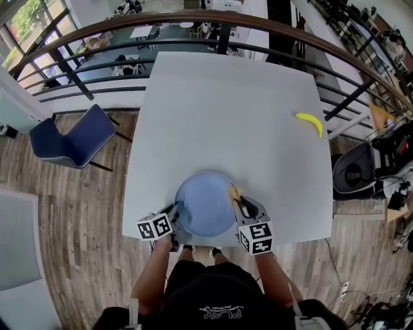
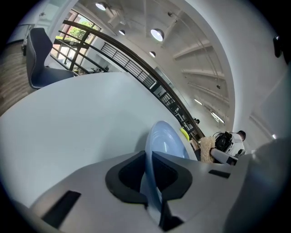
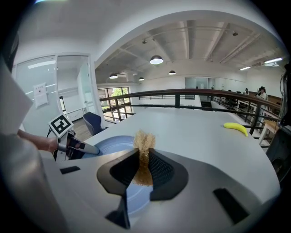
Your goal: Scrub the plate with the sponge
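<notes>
A pale blue plate point(image 1: 205, 203) lies at the near edge of the white table point(image 1: 226, 109). My left gripper point(image 1: 173, 216) is shut on the plate's left rim; in the left gripper view the plate point(image 2: 164, 142) stands edge-on between the jaws of the gripper point(image 2: 151, 182). My right gripper point(image 1: 240, 205) is shut on a tan sponge point(image 1: 234, 193) at the plate's right rim. In the right gripper view the sponge point(image 3: 143, 154) sticks up from the closed jaws of the gripper point(image 3: 143, 169), above the plate point(image 3: 109, 148).
A yellow banana point(image 1: 311, 121) lies at the table's right side. A blue chair point(image 1: 70, 140) stands on the wooden floor to the left. A dark railing point(image 1: 193, 19) runs beyond the far edge. Black equipment point(image 1: 361, 169) sits on the right.
</notes>
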The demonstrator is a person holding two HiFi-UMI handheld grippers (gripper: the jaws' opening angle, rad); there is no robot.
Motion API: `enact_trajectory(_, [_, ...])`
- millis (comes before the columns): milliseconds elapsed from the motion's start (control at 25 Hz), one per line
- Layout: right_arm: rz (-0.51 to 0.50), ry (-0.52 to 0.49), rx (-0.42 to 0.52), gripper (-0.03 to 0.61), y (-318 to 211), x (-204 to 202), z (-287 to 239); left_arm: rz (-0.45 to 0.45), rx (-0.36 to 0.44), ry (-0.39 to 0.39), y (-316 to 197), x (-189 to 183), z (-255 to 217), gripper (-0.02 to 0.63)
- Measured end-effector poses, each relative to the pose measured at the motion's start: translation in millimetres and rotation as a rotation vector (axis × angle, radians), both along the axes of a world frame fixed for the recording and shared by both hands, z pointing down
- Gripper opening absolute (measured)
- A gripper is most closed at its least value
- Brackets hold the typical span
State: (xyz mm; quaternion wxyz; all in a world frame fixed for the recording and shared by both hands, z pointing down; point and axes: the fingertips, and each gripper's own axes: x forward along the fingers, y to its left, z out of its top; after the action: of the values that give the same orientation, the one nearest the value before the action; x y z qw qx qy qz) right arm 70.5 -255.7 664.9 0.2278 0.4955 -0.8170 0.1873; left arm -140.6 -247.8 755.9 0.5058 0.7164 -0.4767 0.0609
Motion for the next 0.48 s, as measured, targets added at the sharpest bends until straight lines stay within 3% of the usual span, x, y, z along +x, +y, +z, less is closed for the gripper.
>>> enact_trajectory(480, [-0.013, -0.002, -0.015, 0.071, -4, -2, 12, 0.014, -0.038, -0.011, -3, 3, 21, 0.034])
